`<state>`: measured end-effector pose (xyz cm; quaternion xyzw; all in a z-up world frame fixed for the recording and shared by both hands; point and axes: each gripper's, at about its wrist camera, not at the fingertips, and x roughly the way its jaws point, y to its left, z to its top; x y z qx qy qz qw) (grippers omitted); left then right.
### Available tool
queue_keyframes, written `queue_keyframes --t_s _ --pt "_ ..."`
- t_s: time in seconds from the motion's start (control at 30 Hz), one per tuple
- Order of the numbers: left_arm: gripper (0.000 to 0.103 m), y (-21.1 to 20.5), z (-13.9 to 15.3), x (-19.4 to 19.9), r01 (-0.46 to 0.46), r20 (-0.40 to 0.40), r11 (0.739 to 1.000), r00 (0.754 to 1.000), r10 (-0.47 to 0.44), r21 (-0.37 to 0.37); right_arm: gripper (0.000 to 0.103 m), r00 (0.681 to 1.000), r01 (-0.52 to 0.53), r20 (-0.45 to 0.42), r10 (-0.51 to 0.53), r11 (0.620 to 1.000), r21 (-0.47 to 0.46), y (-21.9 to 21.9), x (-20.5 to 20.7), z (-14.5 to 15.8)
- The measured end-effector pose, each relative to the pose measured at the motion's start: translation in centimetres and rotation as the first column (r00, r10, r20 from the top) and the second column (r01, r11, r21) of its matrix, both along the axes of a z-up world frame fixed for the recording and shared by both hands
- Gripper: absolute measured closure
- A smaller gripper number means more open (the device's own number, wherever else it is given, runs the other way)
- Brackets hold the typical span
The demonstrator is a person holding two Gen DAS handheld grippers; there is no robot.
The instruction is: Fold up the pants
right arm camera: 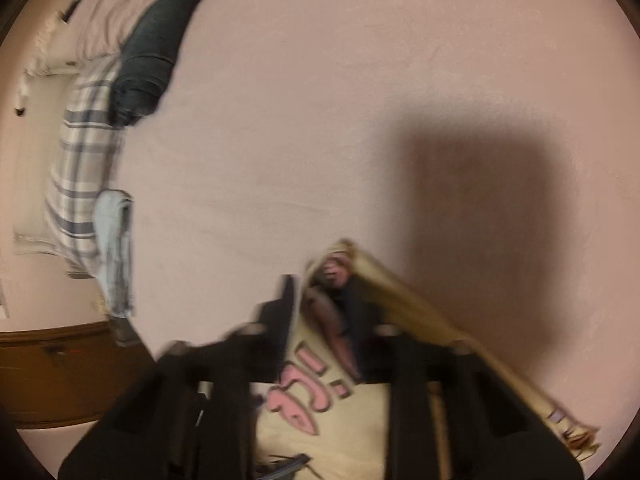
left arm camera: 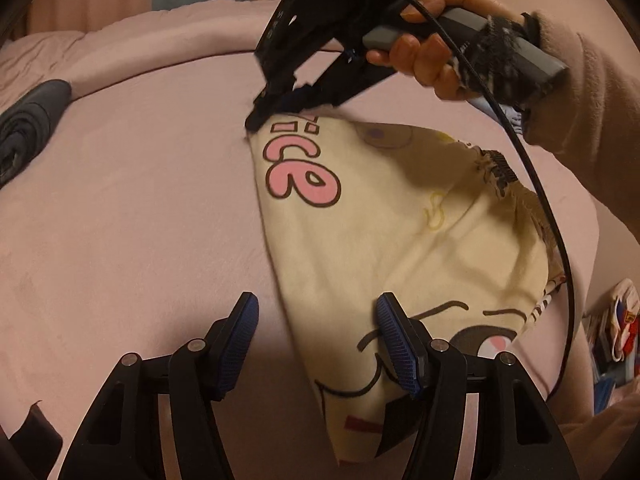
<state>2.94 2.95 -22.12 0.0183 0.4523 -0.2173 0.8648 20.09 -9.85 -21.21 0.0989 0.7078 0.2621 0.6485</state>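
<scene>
Cream pants [left arm camera: 380, 220] with pink letters and cartoon prints lie bunched on the pink bed sheet [left arm camera: 140, 220]. A hand [left arm camera: 424, 52] holds my right gripper [left arm camera: 260, 116] at the pants' far corner, its tips pinched on the cloth. The blurred right wrist view shows that corner of the pants [right arm camera: 352, 420] caught between the jaws of the right gripper [right arm camera: 320, 296]. My left gripper [left arm camera: 318, 340] stands open at the pants' near edge. Its right finger [left arm camera: 396, 344] sits over the cloth and its left finger [left arm camera: 240, 340] over bare sheet.
A dark folded garment [left arm camera: 28, 132] lies at the far left of the bed [right arm camera: 152, 56]. Beside it are a plaid cloth [right arm camera: 80, 160] and a light blue folded cloth [right arm camera: 112, 240]. A wooden piece of furniture [right arm camera: 60, 380] stands past the bed edge. A black cable [left arm camera: 552, 220] hangs over the pants.
</scene>
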Motion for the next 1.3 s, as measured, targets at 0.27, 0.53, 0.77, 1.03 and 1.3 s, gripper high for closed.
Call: queue_keyframes --t_s 0.27,0.53,0.77,1.03,1.3 --pt "0.044 -0.8 -0.2 -1.0 -0.005 0.008 1.000 1.000 0.004 0.031 0.099 0.997 0.028 0.066 -0.029 0.999 0.017 0.4 1.9 -0.3" --pt "0.044 -0.1 0.5 -2.8 -0.056 -0.036 0.998 0.998 0.057 0.037 0.062 0.983 0.003 0.180 -0.024 0.993 0.116 -0.9 -2.9 5.2" --pt "0.044 -1.4 0.8 -3.8 -0.086 -0.038 0.993 0.995 0.090 0.081 0.073 0.983 0.143 0.113 -0.142 0.990 -0.003 -2.2 -2.1 -0.8" --pt "0.044 -1.0 5.1 -6.0 -0.125 0.064 0.989 0.991 0.120 0.079 0.055 0.937 0.163 0.294 -0.187 0.981 0.105 -6.2 -7.1 6.8" --pt "0.044 -3.9 4.5 -2.0 -0.116 0.090 0.987 0.990 0.106 0.116 0.048 0.881 0.204 0.444 -0.166 0.978 -0.039 -12.8 -16.3 7.3"
